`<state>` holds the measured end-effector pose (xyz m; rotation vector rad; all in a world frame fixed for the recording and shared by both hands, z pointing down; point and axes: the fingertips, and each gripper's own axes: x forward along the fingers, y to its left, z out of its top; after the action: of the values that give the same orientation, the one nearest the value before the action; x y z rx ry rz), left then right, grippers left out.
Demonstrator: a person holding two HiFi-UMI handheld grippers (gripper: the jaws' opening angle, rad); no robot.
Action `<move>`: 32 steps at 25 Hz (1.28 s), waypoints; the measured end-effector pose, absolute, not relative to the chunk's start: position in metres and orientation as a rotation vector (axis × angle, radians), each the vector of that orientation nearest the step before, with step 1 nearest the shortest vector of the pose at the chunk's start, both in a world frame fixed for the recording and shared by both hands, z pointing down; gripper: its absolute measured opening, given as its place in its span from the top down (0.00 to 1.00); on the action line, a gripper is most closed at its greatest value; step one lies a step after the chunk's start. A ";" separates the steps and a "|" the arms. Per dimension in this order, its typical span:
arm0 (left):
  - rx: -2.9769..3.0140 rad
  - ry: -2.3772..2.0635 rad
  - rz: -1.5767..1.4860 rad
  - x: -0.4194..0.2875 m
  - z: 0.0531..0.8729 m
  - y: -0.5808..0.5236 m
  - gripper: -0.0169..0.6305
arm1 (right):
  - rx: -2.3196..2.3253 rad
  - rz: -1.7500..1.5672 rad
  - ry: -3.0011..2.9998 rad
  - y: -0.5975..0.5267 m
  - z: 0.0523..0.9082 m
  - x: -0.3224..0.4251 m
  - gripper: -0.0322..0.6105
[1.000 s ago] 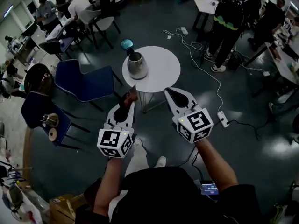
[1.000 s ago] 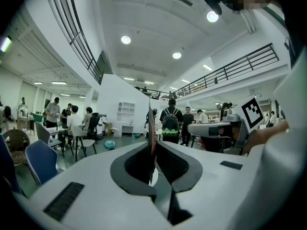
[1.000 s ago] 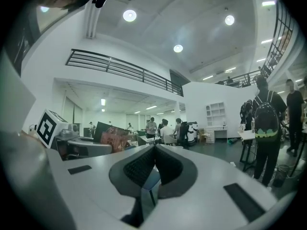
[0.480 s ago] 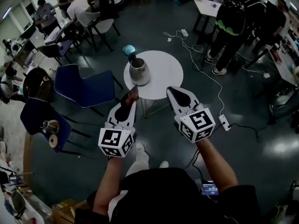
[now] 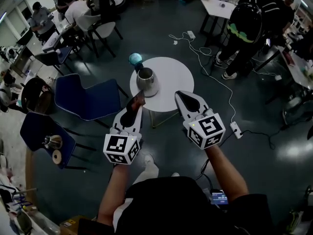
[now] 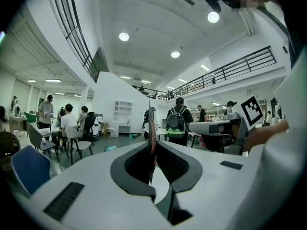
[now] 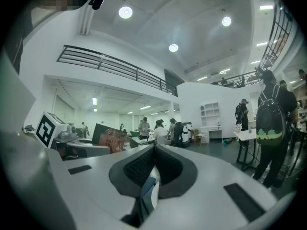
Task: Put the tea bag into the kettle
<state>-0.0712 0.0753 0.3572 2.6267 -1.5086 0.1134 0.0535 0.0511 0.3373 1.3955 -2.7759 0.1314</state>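
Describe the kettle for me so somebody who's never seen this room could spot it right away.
Look for the small round white table in the middle of the dark floor. Near its left edge stands the kettle, a squat pot with an open top. Its shiny silver metal sets it apart from the teal round object just behind it.

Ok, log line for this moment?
left gripper: shut on tea bag | right gripper: shut, empty | kettle: on table, ahead of both
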 end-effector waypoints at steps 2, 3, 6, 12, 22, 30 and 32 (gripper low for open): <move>2.627 -1.503 0.112 -0.076 0.358 0.064 0.91 | 1.402 0.134 -2.771 0.040 0.337 0.050 0.92; 2.627 -1.499 0.111 -0.077 0.359 0.058 0.91 | 1.406 0.135 -2.769 0.034 0.338 0.048 0.92; 2.630 -1.493 0.112 -0.083 0.362 0.040 0.91 | 1.416 0.138 -2.764 0.016 0.341 0.044 0.92; 2.635 -1.470 0.102 -0.099 0.359 0.008 0.91 | 1.434 0.138 -2.744 -0.015 0.339 0.028 0.92; 2.666 -1.441 0.081 -0.130 0.349 -0.031 0.91 | 1.461 0.136 -2.707 -0.055 0.339 -0.005 0.92; 2.690 -1.425 0.113 -0.156 0.356 -0.055 0.91 | 1.469 0.122 -2.700 -0.078 0.340 -0.033 0.92; 2.691 -1.412 0.106 -0.162 0.357 -0.061 0.91 | 1.481 0.121 -2.695 -0.083 0.341 -0.037 0.92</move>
<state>-0.1621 -0.0611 0.3570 2.6908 -1.4121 0.1064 -0.0373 -0.0832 0.3409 1.4808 -2.6954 0.1207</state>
